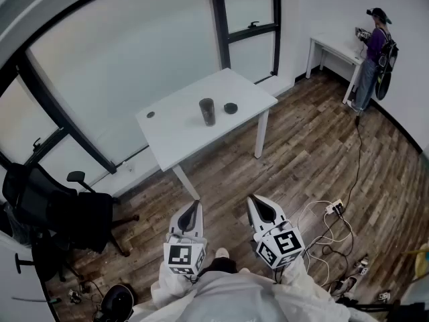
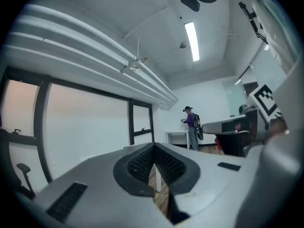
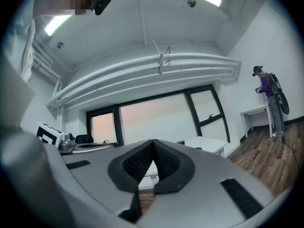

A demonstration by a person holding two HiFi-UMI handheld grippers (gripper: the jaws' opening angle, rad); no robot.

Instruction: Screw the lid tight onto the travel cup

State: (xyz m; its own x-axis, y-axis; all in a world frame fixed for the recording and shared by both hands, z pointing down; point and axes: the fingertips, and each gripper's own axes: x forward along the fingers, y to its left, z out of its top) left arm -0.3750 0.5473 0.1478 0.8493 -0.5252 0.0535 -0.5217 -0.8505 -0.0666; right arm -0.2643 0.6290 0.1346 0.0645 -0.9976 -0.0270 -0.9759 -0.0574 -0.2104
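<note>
A dark travel cup (image 1: 207,111) stands upright on the white table (image 1: 181,139), well ahead of me. Its round dark lid (image 1: 230,108) lies flat just to the cup's right. My left gripper (image 1: 192,210) and right gripper (image 1: 260,208) are held close to my body over the wooden floor, far short of the table. Both point level and forward. In the left gripper view my left gripper (image 2: 154,154) has its jaws together with nothing between them. In the right gripper view my right gripper (image 3: 153,147) is likewise shut and empty.
A small dark disc (image 1: 150,115) lies near the table's left end. A black office chair (image 1: 57,210) stands at the left. Cables and a power strip (image 1: 334,208) lie on the floor at the right. A person (image 1: 373,52) stands by a second white table (image 1: 335,47) at the far right.
</note>
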